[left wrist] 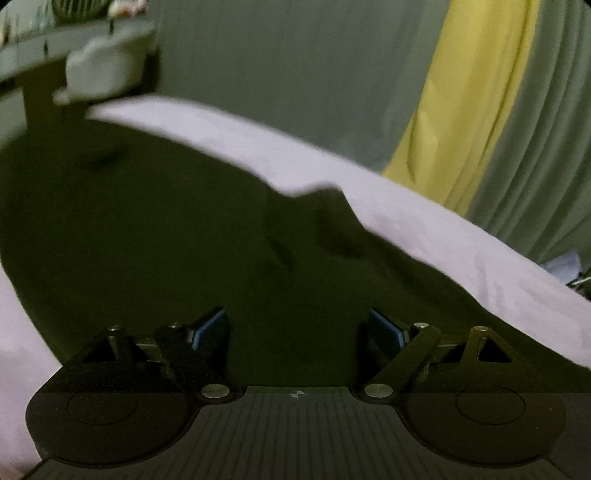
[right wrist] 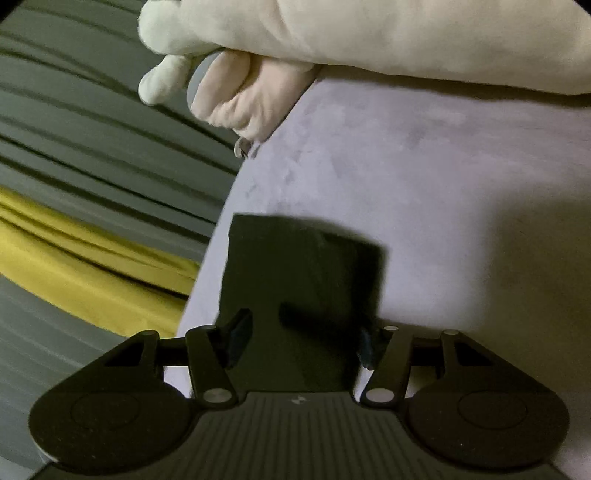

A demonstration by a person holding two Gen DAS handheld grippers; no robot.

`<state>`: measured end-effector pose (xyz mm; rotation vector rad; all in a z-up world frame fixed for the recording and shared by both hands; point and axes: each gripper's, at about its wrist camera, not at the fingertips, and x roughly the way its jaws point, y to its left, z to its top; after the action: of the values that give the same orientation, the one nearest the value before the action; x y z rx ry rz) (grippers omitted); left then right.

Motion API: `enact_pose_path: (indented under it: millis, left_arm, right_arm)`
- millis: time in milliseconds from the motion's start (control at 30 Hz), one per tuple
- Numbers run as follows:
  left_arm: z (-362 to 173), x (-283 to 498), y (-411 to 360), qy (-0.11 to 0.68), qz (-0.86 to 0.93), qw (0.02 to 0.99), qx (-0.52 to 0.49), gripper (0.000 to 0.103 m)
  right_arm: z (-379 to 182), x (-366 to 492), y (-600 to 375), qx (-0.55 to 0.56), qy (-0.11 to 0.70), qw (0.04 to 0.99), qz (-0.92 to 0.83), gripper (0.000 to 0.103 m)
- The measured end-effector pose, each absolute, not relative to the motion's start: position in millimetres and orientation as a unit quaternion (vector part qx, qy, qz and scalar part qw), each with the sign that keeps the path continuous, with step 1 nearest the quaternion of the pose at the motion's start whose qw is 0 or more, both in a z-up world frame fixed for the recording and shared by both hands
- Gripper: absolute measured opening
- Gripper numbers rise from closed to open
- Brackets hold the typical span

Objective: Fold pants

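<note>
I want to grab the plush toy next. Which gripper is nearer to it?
Probably right. The right gripper faces the plush toy close ahead across the bed; from the left gripper it sits small, beyond the dark pants.

Grey-green pleated curtain point(left wrist: 535, 166) with one yellow panel point(left wrist: 469, 103) is hung behind a bed covered by a lilac sheet point(right wrist: 443, 166); dim light is cast throughout.

Dark green fabric pants point(left wrist: 147, 229) spread on the pale lilac bed sheet point(left wrist: 424, 221); one leg end point(right wrist: 303, 280) between the right gripper point(right wrist: 301, 339) fingers (untouched). Yellow-and-grey pleated curtain point(left wrist: 480, 110) behind the bed.
</note>
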<state>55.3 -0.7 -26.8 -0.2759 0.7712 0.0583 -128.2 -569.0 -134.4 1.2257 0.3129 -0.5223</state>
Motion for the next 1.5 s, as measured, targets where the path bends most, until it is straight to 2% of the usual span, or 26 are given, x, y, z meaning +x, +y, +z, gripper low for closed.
enact_pose_path:
  millis: [67, 100, 133, 167, 267, 433, 500, 533, 700, 900, 1033, 1167, 1200, 1233, 1300, 1333, 1367, 1433, 1500]
  left_arm:
    - [-39.6, 54.1, -11.1, 0.384, 0.032, 0.91, -0.154, 0.089]
    - [-43.6, 50.7, -18.4, 0.373, 0.039, 0.916, -0.141, 0.09]
    - [-46.1, 47.6, -24.8, 0.366, 0.04, 0.922, -0.12, 0.09]
    - [-47.1, 48.1, -32.0, 0.367, 0.037, 0.924, -0.097, 0.091]
    - [-48.4, 48.4, -45.9, 0.368, 0.013, 0.928, -0.048, 0.091]
    - [-50.3, 48.8, -48.3, 0.37, 0.005, 0.928, -0.047, 0.092]
    - [-48.9, 48.8, -49.6, 0.372, 0.004, 0.927, -0.044, 0.092]
    - [-47.0, 46.6, -47.8, 0.373, 0.004, 0.927, -0.04, 0.092]
    - [-44.5, 42.3, -44.1, 0.378, 0.001, 0.925, -0.043, 0.092]
    - [-42.9, 40.3, -34.3, 0.383, -0.001, 0.921, -0.065, 0.092]
    - [-40.9, 35.8, -25.0, 0.382, -0.002, 0.92, -0.085, 0.092]
    - [-40.7, 32.8, -16.6, 0.38, -0.009, 0.919, -0.102, 0.092]
    - [-42.1, 33.7, -15.6, 0.379, -0.009, 0.92, -0.102, 0.092]
    - [-43.2, 35.1, -14.9, 0.381, -0.008, 0.919, -0.102, 0.092]
    - [-42.8, 36.0, -13.3, 0.38, -0.008, 0.918, -0.11, 0.092]
    - [-41.8, 36.1, -12.0, 0.38, -0.012, 0.918, -0.117, 0.092]
    - [-41.2, 35.4, -10.9, 0.378, -0.021, 0.917, -0.124, 0.092]
    - [-40.7, 34.9, -10.7, 0.374, -0.033, 0.917, -0.133, 0.092]
    - [-40.1, 33.9, -13.5, 0.372, -0.046, 0.917, -0.136, 0.092]
  right_arm:
    - [-135.4, -136.3, -591.1, 0.575, 0.133, 0.772, -0.238, 0.055]
    - [-134.9, -135.5, -591.0, 0.574, 0.131, 0.772, -0.239, 0.049]
    - [-133.3, -135.4, -590.7, 0.567, 0.137, 0.775, -0.244, 0.03]
    - [-132.6, -132.6, -590.6, 0.557, 0.147, 0.778, -0.251, 0.019]
    - [-136.8, -132.9, -591.3, 0.558, 0.146, 0.78, -0.244, 0.019]
    - [-146.5, -133.2, -599.9, 0.589, 0.123, 0.761, -0.243, 0.02]
    - [-138.7, -130.5, -599.2, 0.577, 0.138, 0.764, -0.254, 0.018]
    - [-132.9, -128.1, -598.4, 0.564, 0.149, 0.769, -0.261, 0.013]
    - [-68.1, -104.3, -560.4, 0.417, 0.174, 0.842, -0.293, 0.007]
    - [28.7, -64.9, -436.3, 0.211, 0.148, 0.945, -0.2, 0.007]
    - [33.6, -47.2, -337.0, 0.135, 0.156, 0.974, -0.091, 0.008]
    - [-17.3, -20.4, -256.6, 0.103, 0.242, 0.965, -0.026, 0.013]
    - [-36.3, -13.1, -241.1, 0.097, 0.273, 0.957, -0.018, 0.016]
    - [-54.9, -4.8, -229.1, 0.084, 0.31, 0.947, -0.007, 0.025]
    - [-85.5, 10.6, -210.5, 0.024, 0.393, 0.919, -0.006, 0.031]
    - [-88.4, 10.8, -205.7, -0.002, 0.401, 0.916, 0.0, 0.033]
    - [-82.2, 8.3, -206.1, -0.007, 0.4, 0.916, 0.01, 0.044]
    - [-64.8, 1.5, -222.4, 0.053, 0.401, 0.913, 0.056, 0.066]
    - [-49.7, -14.0, -249.9, 0.146, 0.369, 0.913, 0.095, 0.067]
